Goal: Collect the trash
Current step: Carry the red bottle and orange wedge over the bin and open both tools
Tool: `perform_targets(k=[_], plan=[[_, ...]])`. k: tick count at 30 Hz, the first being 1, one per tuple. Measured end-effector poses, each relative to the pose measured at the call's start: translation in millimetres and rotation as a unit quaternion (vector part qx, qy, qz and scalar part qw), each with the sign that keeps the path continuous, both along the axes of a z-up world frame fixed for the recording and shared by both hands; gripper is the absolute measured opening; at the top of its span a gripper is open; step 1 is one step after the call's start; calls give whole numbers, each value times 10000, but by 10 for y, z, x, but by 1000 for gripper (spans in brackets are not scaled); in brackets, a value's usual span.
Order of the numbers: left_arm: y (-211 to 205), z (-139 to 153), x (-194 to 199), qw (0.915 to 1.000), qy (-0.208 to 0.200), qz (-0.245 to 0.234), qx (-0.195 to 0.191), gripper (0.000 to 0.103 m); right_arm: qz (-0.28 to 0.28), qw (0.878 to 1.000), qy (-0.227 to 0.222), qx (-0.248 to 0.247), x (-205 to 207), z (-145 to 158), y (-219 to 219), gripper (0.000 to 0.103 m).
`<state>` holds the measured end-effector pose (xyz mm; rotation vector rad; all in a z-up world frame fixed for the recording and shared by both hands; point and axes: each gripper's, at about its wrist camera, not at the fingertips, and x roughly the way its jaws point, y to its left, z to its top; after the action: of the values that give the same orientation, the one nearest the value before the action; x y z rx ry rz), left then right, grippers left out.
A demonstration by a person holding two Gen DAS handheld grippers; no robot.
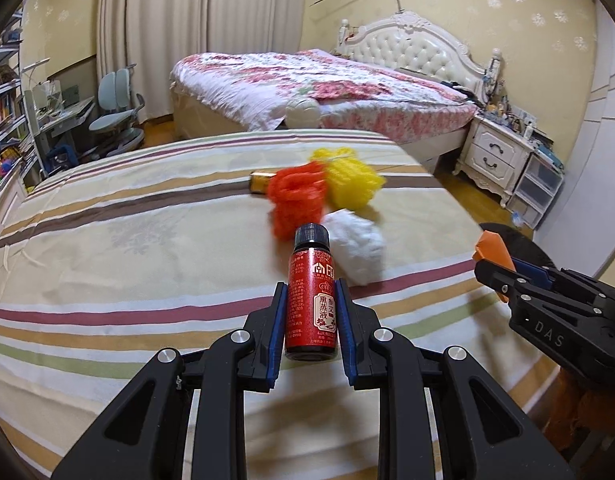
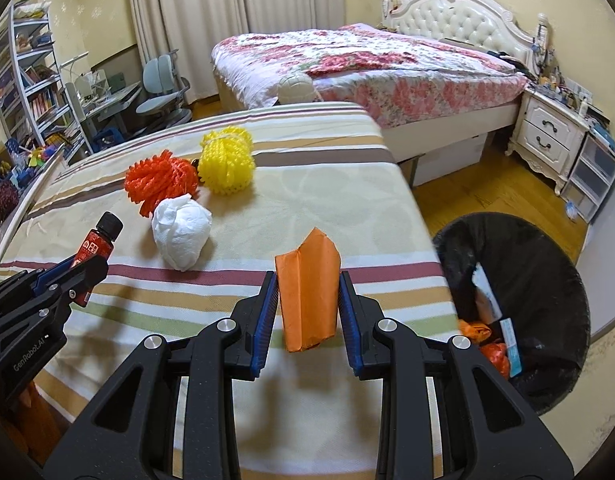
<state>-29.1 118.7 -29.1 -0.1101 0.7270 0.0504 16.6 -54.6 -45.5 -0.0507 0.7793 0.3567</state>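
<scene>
A: What has the left gripper (image 1: 310,312) got?

B: Its blue pads pinch a small red bottle (image 1: 312,304) with a black cap, lifted above the striped bedcover (image 1: 127,240).

A: And the right gripper (image 2: 307,304)?

B: Narrowed on a folded orange paper (image 2: 307,296). The black bin (image 2: 547,280) stands to its right; orange mesh (image 2: 159,182), yellow mesh (image 2: 226,164) and a white paper wad (image 2: 181,236) lie farther off.
</scene>
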Motion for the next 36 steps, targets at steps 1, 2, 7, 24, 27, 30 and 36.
perform_targets(k=[1,2,7,24,27,30,36], plan=[[-60,25,4,10000,-44,-61,-6,25,-73,10000,-45,16,-24,30,-71,30],[-118,40,5,9999,-80,-106,-10,25,-127,9999,-69,28,-26,51,-134,30],[-454,119,96,9990,-222,-398,11,25,-499,9985,-233,11,-37,130,-455,30],[-1542,68,690,9916,-195,-1266,198,25,-1666,9855,-298,-81,227,6,-1412,30],[-1668,34,790,9909,-152,-1307,268,25,-1788,9834,-287,-78,257,-34,-1520,30],[-1783,4,864,9900,-114,-1354,373,25,-1858,9822,-260,-78,286,-72,-1572,30],[-1925,-50,990,9892,-50,-1372,509,25,-1960,9803,-243,-81,342,-123,-1658,30]])
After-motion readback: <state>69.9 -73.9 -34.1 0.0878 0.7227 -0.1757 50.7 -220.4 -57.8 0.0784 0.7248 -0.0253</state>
